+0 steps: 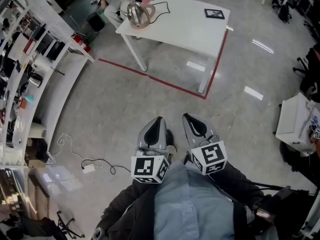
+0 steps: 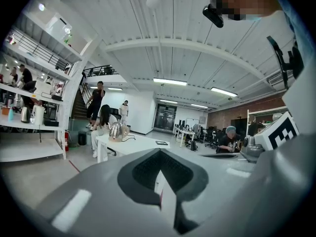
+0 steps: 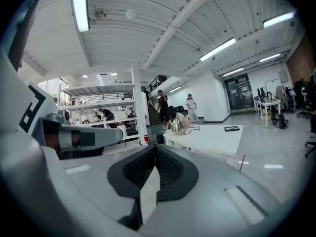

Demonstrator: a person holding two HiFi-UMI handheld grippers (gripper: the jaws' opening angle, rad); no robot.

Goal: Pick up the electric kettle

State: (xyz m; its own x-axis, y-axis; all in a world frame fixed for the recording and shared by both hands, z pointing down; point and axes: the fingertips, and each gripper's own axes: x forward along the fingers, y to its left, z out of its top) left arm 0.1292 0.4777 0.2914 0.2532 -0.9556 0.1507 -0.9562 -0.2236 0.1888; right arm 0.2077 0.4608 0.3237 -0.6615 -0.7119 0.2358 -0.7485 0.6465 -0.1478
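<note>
**Both claws clenched and empty, kettle far across the room**

I am holding my left gripper (image 1: 158,121) and my right gripper (image 1: 189,119) side by side in front of my waist, close to my light blue shirt (image 1: 192,204). Both are pointing ahead and only slightly downward, and their tips are splaying a little apart from each other. Their marker cubes, the left one (image 1: 149,169) and the right one (image 1: 210,157), are sitting just above my dark sleeves.

In the left gripper view my left gripper (image 2: 159,152) is showing its ribbed pads pressed together, with nothing between them. In the right gripper view my right gripper (image 3: 156,148) is looking just the same: clenched tight on nothing.

The electric kettle (image 1: 137,14) is standing upright at one end of the white table (image 1: 190,29), well apart from both claws, with open grey floor lying between us. Each gripper view is catching it, small and shiny, above the jaw tips (image 2: 116,131) (image 3: 178,125). A black cable (image 1: 162,9) is curling over the tabletop beside it, and a dark flat framed thing (image 1: 214,13) is lying near the opposite end. A red tape line (image 1: 165,82) is running along the floor around the table's near side. People are sitting just behind the kettle end.
</note>
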